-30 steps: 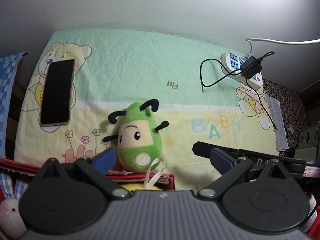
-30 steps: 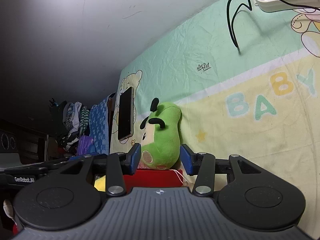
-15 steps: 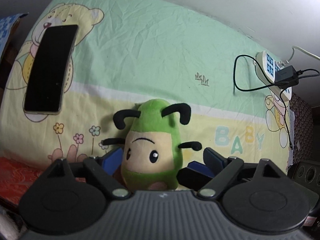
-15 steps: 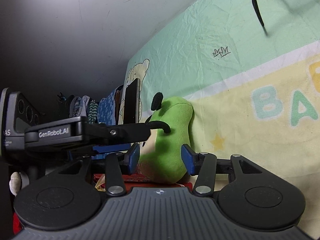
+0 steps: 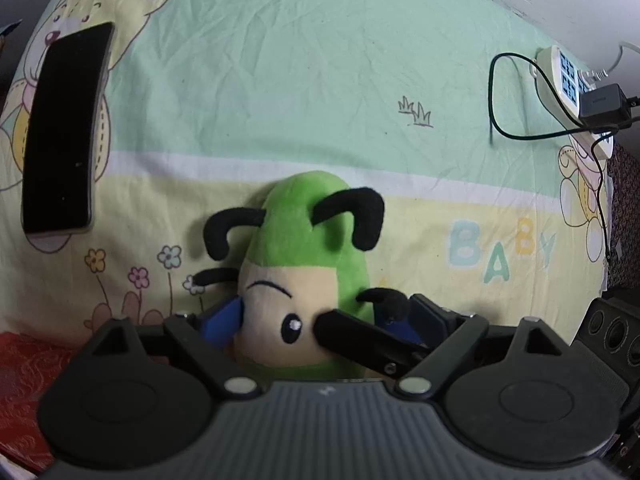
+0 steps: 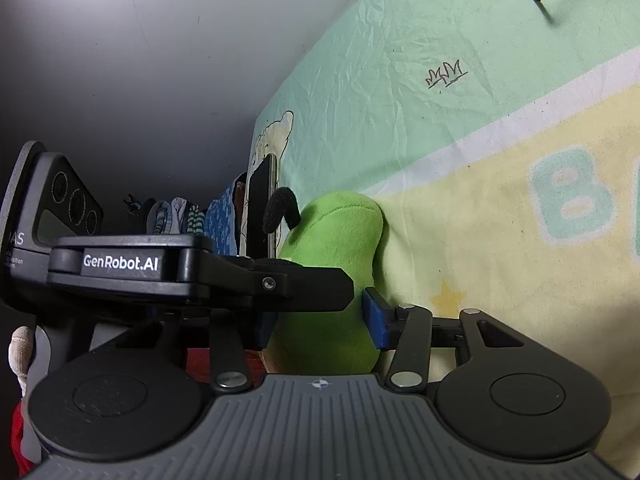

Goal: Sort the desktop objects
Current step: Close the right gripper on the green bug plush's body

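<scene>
Left gripper [image 5: 320, 322]: its two blue-padded fingers sit on each side of the toy's face. The left blue pad [image 5: 224, 316] touches the toy's cheek. The other pad is hidden behind the right gripper's black finger, so I cannot tell if the grip is tight.

Right gripper [image 6: 320, 320]: its jaws are squeezed onto the bottom half of the toy. The right blue pad [image 6: 374, 322] presses into the green fur. The other pad is hidden behind the left gripper's black body with the white "GenRobot.AI" words [image 6: 120, 262].

Soft green plush toy with a cream face and black curly feelers [image 5: 308, 276]: it is between both grippers, low down and close to the cameras, right by the cloth. In the right wrist view [image 6: 332, 280] it shows from the side.

Red patterned thing [image 5: 24, 364]: at the near left edge, beside the toy.

Green and yellow baby-print cloth with bears and the word "BABY" [image 5: 280, 80]: it lies under and behind the toy.

Flat black phone [image 5: 64, 132]: on the cloth, over a printed bear, far to the left of the toy.

White power strip with a black plug and thin black wire [image 5: 568, 80]: at the far right end of the cloth, well away from the toy.
</scene>
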A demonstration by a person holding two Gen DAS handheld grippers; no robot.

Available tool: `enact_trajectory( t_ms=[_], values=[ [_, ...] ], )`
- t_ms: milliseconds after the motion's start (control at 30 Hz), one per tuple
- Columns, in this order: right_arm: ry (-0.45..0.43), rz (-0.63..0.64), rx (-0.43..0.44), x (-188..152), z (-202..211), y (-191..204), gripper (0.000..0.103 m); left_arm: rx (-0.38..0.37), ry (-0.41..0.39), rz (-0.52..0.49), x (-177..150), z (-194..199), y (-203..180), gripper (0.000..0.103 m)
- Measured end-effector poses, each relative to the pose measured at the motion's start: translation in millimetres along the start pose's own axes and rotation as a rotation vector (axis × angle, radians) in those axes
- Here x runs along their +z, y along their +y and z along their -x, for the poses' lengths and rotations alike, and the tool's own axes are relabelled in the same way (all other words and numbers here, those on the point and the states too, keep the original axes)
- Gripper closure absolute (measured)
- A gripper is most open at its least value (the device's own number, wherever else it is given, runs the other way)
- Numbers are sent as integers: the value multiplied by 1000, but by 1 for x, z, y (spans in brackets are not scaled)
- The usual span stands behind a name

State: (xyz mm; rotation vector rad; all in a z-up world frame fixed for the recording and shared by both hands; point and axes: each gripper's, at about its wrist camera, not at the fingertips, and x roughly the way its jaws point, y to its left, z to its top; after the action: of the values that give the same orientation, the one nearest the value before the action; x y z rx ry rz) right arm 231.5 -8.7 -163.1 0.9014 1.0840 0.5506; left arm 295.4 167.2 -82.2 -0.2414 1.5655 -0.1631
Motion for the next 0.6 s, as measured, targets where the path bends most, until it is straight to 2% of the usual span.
enact_trajectory(
  t_ms=[133,233,333,600],
  values=[
    [-72,63,-25,-7,27,6,56,-39,-17,-60,-5,11,-15,14],
    [-152,86,-31,-6,53,8,57,-94,-97,-146,-13,29,-32,12],
    [-224,109,-38,-10,85,12,57,-152,-157,-186,-27,47,-48,12],
    [-321,194,-49,-45,171,25,57,-202,-255,-288,-95,84,-96,12]
  ],
)
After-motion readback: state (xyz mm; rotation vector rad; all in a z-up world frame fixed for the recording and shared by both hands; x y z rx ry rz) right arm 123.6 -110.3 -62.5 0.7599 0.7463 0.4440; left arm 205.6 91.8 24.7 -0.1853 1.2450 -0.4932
